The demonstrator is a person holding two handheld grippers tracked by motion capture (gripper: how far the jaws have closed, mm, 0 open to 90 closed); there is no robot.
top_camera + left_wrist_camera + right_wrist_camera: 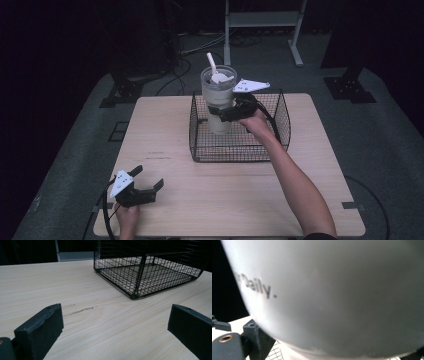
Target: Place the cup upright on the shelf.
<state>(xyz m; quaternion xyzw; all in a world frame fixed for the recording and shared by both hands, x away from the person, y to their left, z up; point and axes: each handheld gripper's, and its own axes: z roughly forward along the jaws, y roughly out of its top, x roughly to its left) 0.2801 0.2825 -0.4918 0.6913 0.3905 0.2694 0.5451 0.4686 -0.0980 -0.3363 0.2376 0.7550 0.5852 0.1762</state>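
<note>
"Daily." printed on white tumbler (pixel 337 290)

We get the bench (pixel 210 200) from overhead; the left cam skims low toward the basket (pixel 150 277), which both views share.

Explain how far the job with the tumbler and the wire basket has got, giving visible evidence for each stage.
Done: the right gripper is clamped on the white tumbler, its straw upright. In hand: the tumbler is held at the wire basket, its top well above the rim; whether its base touches the basket floor cannot be told. Left: finishing that move and letting go. The left gripper waits open at the table's near edge.
</note>
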